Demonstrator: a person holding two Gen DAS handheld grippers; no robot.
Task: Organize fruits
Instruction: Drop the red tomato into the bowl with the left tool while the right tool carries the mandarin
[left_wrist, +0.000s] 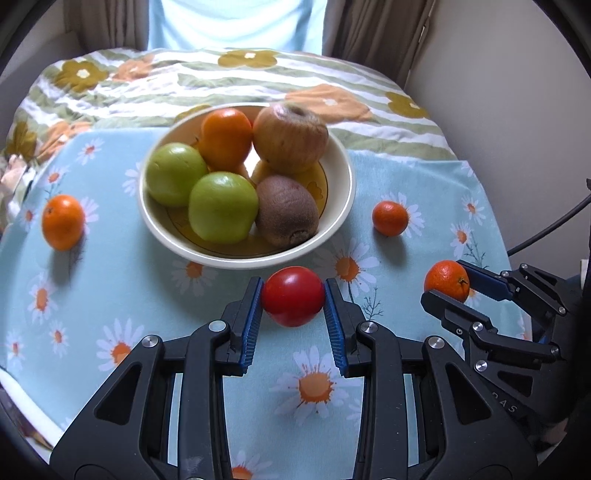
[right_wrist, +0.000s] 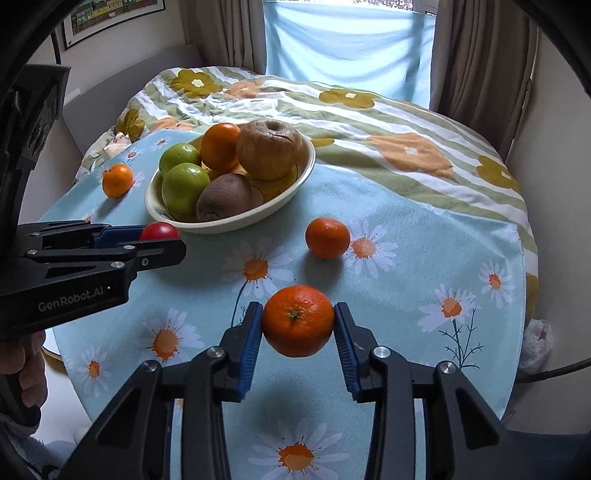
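A cream bowl (left_wrist: 343, 206) on the daisy cloth holds two green apples (left_wrist: 221, 206), an orange (left_wrist: 225, 136), a brownish apple (left_wrist: 291, 136) and a kiwi (left_wrist: 288, 210). My left gripper (left_wrist: 293, 299) is shut on a red tomato (left_wrist: 293, 295) just in front of the bowl; it also shows in the right wrist view (right_wrist: 159, 232). My right gripper (right_wrist: 298, 321) is shut on a mandarin (right_wrist: 298, 319), which also shows in the left wrist view (left_wrist: 446, 280). The bowl also shows in the right wrist view (right_wrist: 236, 223).
A loose mandarin (left_wrist: 389, 218) lies right of the bowl, also seen in the right wrist view (right_wrist: 327, 237). Another mandarin (left_wrist: 62, 221) lies left of the bowl, seen too in the right wrist view (right_wrist: 117, 180). A flowered striped quilt (left_wrist: 240, 81) covers the far side; curtains (right_wrist: 480, 55) hang behind.
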